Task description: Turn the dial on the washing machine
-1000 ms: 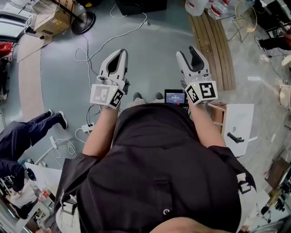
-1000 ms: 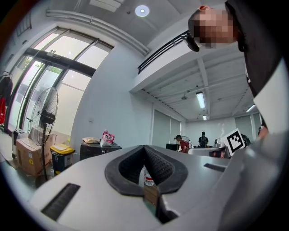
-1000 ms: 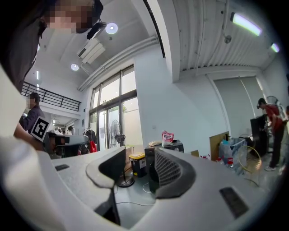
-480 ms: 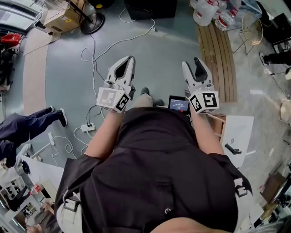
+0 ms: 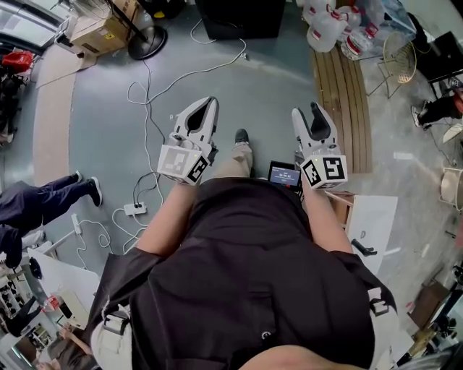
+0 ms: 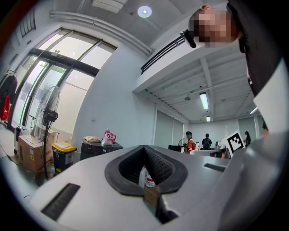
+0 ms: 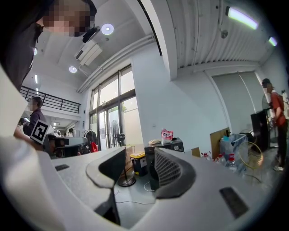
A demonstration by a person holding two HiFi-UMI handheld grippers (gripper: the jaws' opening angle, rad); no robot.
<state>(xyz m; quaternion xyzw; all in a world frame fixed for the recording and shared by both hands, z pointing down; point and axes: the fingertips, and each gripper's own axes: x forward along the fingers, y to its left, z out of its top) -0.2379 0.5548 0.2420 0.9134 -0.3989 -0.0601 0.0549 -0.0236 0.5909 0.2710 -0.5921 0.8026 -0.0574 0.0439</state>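
Note:
No washing machine or dial shows in any view. The person stands over a grey floor and holds both grippers level in front of the body. My left gripper (image 5: 206, 107) is shut, its dark pads meeting at the tips with nothing between them; in the left gripper view my left gripper (image 6: 144, 149) frames only distant bottles. My right gripper (image 5: 312, 114) stands open and empty. The right gripper view shows a clear gap between the jaws of my right gripper (image 7: 137, 155).
A black cabinet (image 5: 239, 14) stands ahead with a pink bag on top (image 7: 167, 134). Cables (image 5: 145, 94) and a power strip (image 5: 134, 209) lie left. Wooden planks (image 5: 343, 87), water bottles (image 5: 325, 29), a fan base (image 5: 148, 36) and another person's legs (image 5: 43, 199) surround.
The person has stepped forward: one shoe now leads and the black cabinet has come into view at the top. Both grippers keep their pose and jaw state.

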